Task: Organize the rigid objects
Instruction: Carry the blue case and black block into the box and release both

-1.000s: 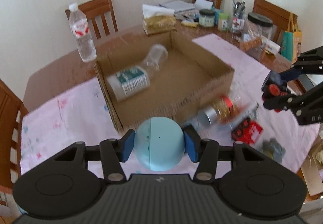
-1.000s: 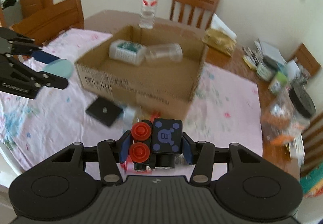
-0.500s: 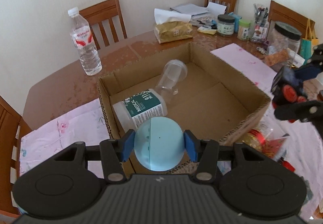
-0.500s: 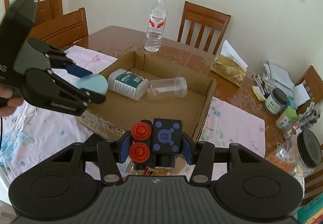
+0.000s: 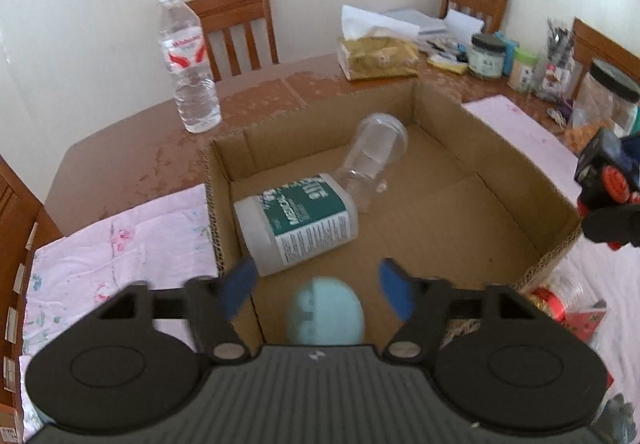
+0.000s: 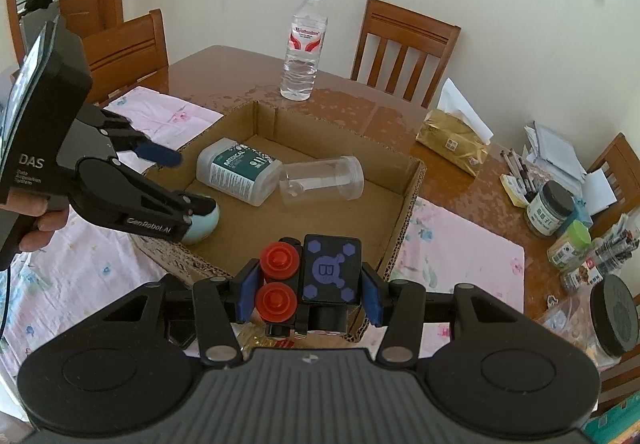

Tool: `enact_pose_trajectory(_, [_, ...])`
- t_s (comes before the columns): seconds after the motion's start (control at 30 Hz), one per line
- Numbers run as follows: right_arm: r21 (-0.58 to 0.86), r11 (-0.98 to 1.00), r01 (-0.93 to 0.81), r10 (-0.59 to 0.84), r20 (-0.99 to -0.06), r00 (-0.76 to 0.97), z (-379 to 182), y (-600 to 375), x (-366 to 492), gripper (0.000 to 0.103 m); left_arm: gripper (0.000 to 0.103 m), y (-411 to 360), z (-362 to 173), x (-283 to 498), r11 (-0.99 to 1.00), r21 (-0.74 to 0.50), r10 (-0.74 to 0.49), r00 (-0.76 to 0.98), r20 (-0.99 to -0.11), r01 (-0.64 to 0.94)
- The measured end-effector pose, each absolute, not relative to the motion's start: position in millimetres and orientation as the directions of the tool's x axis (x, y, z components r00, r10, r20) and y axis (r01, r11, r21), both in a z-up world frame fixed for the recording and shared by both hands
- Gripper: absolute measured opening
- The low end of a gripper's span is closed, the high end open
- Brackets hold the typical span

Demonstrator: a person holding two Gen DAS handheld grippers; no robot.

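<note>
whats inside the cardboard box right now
Inside the brown cardboard box: a white teal-labelled bottle and a clear plastic jar, both lying down, and a pale blue egg-shaped object. The near corners are hidden.

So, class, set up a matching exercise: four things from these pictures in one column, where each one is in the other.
1 pale blue ball
2 black toy with red wheels
3 water bottle
4 labelled white bottle

A upright on bare table
B lying in box
C in right claw
D below open left claw

Pairs: 1-D, 2-C, 3-A, 4-B
</note>
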State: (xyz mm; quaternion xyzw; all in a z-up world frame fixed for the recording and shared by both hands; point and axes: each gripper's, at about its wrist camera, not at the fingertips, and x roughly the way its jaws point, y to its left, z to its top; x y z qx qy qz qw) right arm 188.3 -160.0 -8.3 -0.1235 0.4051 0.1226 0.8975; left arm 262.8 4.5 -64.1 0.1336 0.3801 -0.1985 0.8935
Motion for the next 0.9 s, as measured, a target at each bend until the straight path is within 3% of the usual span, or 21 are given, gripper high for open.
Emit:
enact_pose_trajectory(0.07, [-0.122,0.937,-0.326,0.125,-0.757,0.641,-8.3,-160.4,191.4,0.056,0.091,9.1,-57.5,259.0,0.894,0.082,-0.255,0.651,-0.715,0.441])
enact_pose_trajectory(0.37, [-0.116,0.930,-0.349,0.150,-0.748,0.647,-6.6,-162.8,210.4,0.056,0.100,31.5,-31.2,214.0,0.926,0.102,-0.206,0.715,-0.669,0.363])
enact_pose_trajectory(0.9, [-0.106,0.931,-0.351,0.144,-0.775,0.615,-31.0,-159.9,279.8,0.057,0.100,62.4,-31.8,162.5,0.968,0.130,-0.073,0.732,-0.678,0.216])
